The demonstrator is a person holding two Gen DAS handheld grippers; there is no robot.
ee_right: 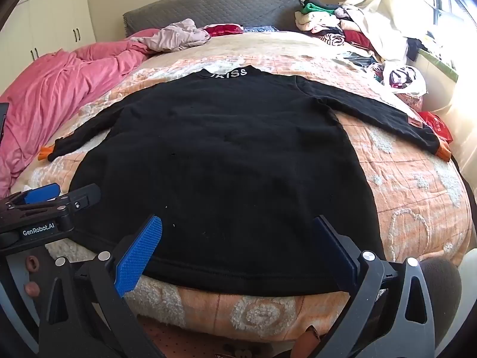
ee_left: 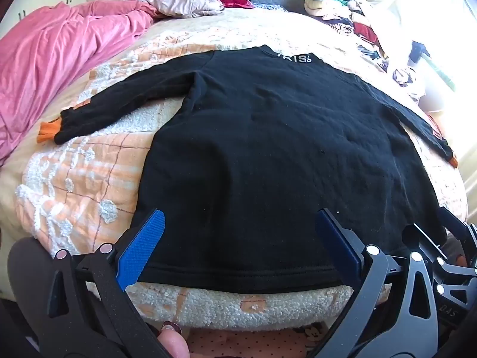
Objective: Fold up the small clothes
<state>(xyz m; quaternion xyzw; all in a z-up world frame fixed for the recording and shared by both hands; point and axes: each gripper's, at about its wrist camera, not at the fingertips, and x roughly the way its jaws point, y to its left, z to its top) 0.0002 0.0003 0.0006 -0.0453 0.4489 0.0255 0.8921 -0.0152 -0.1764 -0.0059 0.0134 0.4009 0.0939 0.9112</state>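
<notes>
The black sweater (ee_left: pixel 262 149) lies flat mid-frame with its sleeves spread, evidently laid out ready for folding. The left gripper (ee_left: pixel 238 247) and right gripper (ee_right: pixel 238 250) hang above the hem at lower frame, jaws spread wide and empty. The surface is a quilted bed (ee_right: pixel 411 197); a pink duvet (ee_left: pixel 59 59) lies at upper left and a clothes pile (ee_right: pixel 342 29) at upper right.

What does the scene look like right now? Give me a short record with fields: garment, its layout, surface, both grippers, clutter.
garment: black sweater with orange cuffs
layout: spread flat, both sleeves out, collar at far end, unfolded
surface: peach patterned blanket on the bed
left gripper: open, over the near hem, holding nothing
right gripper: open, over the near hem, holding nothing
clutter: pink duvet left, clothes pile far right
</notes>
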